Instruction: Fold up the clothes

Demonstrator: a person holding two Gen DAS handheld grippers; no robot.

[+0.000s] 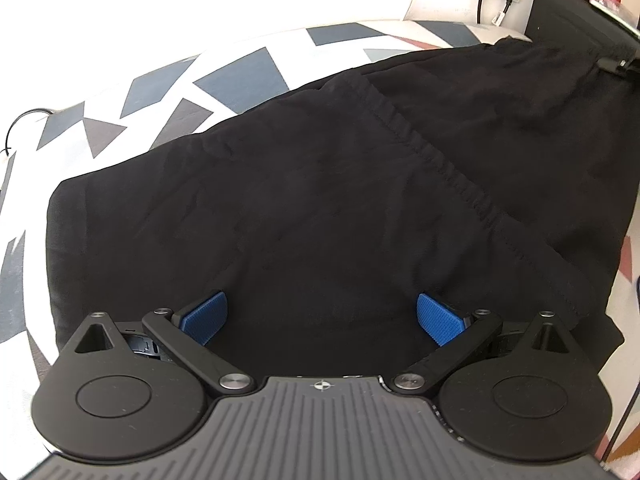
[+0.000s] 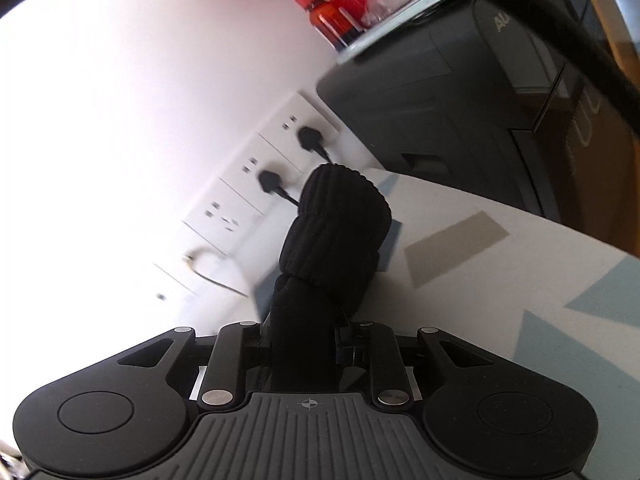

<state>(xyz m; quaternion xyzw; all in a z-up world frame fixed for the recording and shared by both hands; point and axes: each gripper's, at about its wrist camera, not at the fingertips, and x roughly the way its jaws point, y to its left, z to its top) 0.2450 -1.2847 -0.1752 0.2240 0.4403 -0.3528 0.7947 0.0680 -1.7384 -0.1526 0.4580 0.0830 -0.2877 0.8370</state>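
Note:
A black garment [image 1: 320,180] lies spread flat on a patterned cover, with a stitched seam running across it in the left wrist view. My left gripper [image 1: 322,312] hangs just above its near part. The jaws stand wide open, and the blue pads [image 1: 208,314] have nothing pinched between them. In the right wrist view my right gripper [image 2: 302,336] is shut on a bunched, ribbed edge of the black garment [image 2: 340,232]. That edge sticks up past the fingers, off the cover. The pads themselves are hidden by the cloth.
The cover [image 1: 224,80] is white with grey and blue triangles. Wall sockets [image 2: 280,152] with two black plugs sit behind it. A black cabinet [image 2: 440,92] stands at the far right with a red bottle [image 2: 328,16] on top. A thin cable [image 1: 24,120] lies at the left edge.

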